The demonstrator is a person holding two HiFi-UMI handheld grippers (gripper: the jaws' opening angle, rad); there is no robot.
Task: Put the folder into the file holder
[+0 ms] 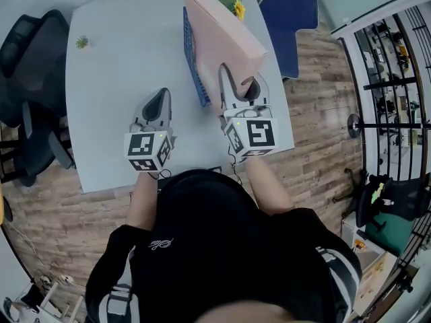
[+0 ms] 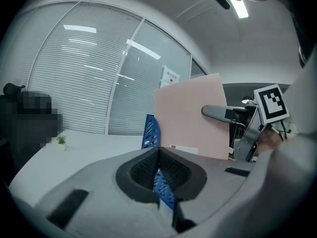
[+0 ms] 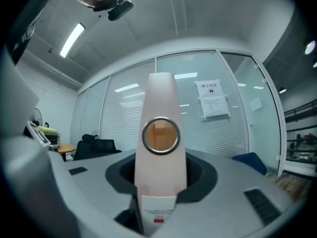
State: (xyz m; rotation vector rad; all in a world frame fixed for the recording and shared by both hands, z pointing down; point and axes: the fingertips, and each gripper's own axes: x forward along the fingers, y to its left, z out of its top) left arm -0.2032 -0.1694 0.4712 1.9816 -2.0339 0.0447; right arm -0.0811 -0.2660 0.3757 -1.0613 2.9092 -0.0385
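R gripper fingers clamped on spine of pink folder, which is held up off the table, tilted, just beside the blue file holder, on its right in head view; can't tell if they touch. L gripper fingers pinched together, nothing btwn, over table left of holder's near end.

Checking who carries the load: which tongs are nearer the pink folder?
Right. The right tongs are clamped on the spine of the pink folder. The left tongs sit shut and empty to its left, clear of it, with the blue file holder between.
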